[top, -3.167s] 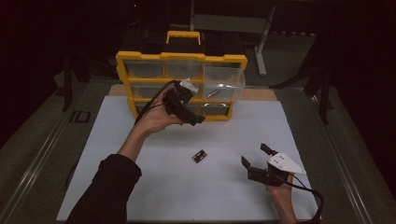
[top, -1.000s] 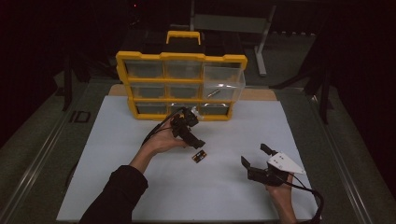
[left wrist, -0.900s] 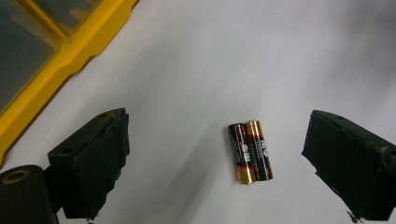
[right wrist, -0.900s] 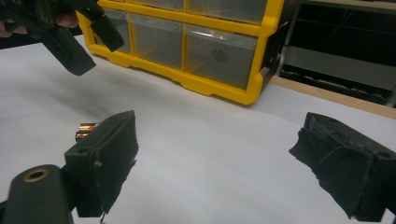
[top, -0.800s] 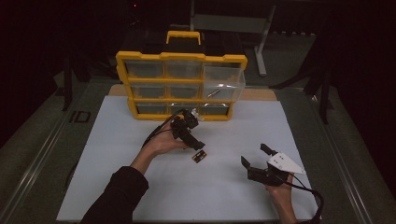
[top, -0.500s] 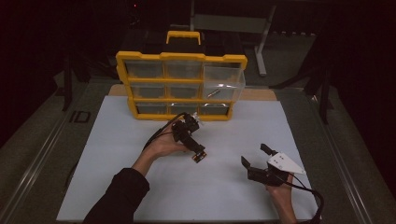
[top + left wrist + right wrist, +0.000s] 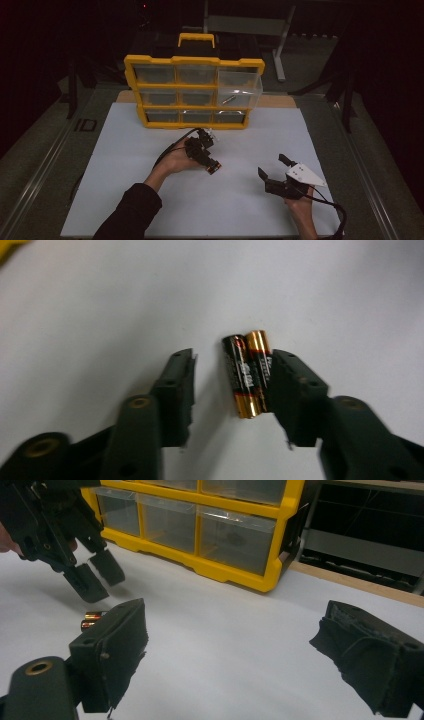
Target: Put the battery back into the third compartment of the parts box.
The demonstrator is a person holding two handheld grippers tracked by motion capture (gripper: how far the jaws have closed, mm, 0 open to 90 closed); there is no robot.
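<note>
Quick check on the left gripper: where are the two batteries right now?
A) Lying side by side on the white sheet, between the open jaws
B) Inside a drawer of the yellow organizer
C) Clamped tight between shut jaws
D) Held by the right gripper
A: in the left gripper view the batteries lie side by side on the white sheet, between the left gripper's open jaws.

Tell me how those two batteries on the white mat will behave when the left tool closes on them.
The batteries are smooth rigid cylinders lying side by side, so they will probably roll or slip apart if squeezed unevenly. The left tool stands open around them with one jaw already beside them, so that jaw may nudge them first. They look stiff enough not to deform.
</note>
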